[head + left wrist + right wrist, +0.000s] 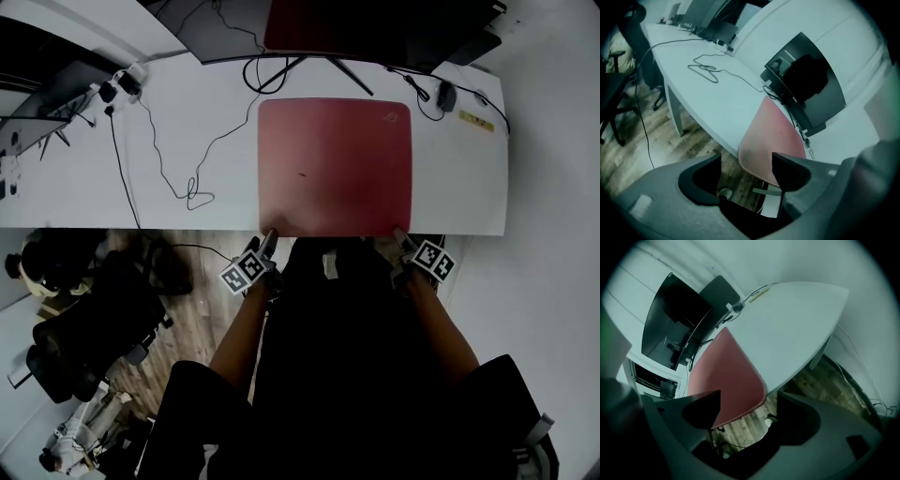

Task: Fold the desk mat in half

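Observation:
A red desk mat (336,167) lies flat and unfolded on the white desk (112,178), its near edge hanging slightly over the desk's front edge. My left gripper (267,246) is at the mat's near left corner, open; in the left gripper view the mat (771,136) pokes out between the spread jaws of the left gripper (746,168), close to the right one. My right gripper (401,242) is at the near right corner, also open. In the right gripper view the mat's corner (726,376) overhangs between the jaws of the right gripper (749,401), unclamped.
A dark monitor (356,28) on a splayed stand sits behind the mat. A thin black cable (187,192) loops across the desk's left part. A small dark device (446,94) and a yellow strip (476,122) lie at the far right. An office chair (84,319) stands on the wooden floor.

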A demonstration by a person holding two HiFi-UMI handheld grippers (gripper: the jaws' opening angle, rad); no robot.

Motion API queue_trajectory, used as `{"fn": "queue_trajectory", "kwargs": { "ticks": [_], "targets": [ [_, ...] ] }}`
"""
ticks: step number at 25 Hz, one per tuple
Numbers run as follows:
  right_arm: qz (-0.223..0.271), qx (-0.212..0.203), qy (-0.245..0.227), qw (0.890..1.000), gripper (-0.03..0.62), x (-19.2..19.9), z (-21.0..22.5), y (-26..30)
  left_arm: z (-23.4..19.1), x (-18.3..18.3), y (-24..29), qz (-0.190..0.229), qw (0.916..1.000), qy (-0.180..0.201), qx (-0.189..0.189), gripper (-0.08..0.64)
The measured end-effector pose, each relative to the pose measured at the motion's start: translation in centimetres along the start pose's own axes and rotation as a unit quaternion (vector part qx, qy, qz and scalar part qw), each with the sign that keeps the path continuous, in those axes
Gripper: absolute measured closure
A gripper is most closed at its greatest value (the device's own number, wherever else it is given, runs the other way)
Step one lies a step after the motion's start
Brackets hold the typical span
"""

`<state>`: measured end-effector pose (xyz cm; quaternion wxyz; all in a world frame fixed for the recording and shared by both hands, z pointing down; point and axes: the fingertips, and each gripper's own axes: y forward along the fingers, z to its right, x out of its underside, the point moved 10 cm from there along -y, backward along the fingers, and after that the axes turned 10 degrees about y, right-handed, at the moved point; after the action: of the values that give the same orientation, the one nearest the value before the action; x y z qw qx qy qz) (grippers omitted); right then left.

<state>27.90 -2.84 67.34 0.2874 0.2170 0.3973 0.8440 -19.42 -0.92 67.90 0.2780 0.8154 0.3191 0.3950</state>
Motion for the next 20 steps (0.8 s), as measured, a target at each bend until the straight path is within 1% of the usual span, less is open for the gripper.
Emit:
{"fn": "queue_trajectory", "kwargs": {
  "ticks": [2,4,9,12,16,17,19,20],
  "targets": [
    [-0.007,0.003,0.012,1.000,0.219,0.4,0.5,0.6,-0.5,0.3,0.6,0.002,0.9994,-0.033,0.003,0.219],
    [-0.011,0.004,0.021,1.000,0.219,0.7,0.8,1.1,-0.8,0.6,1.0,0.002,0.9988,-0.048,0.007,0.219],
    [-0.011,0.003,0.012,1.000,0.219,0.8,0.7,1.6,-0.9,0.5,2.1,-0.004,0.9975,-0.061,0.034,0.219],
    [-0.005,0.003,0.024,1.000,0.221,0.7,0.8,1.7,-1.0,0.0,2.5,-0.002,0.9972,-0.064,0.037,0.219],
    [-0.001,-0.004,0.040,0.999,0.227,0.5,1.0,1.6,-1.0,-0.3,2.6,-0.021,0.9962,-0.070,0.048,0.219],
    [-0.003,-0.006,0.038,0.999,0.248,0.5,1.0,1.6,-1.1,-0.3,2.6,-0.025,0.9953,-0.077,0.053,0.221],
    [-0.008,-0.007,0.032,0.999,0.320,0.5,0.9,1.6,-1.3,0.0,2.5,-0.028,0.9931,-0.097,0.061,0.231],
    [-0.008,-0.005,0.031,0.999,0.338,0.6,0.9,1.6,-1.5,0.1,2.4,-0.028,0.9924,-0.103,0.062,0.266]
  ]
}}
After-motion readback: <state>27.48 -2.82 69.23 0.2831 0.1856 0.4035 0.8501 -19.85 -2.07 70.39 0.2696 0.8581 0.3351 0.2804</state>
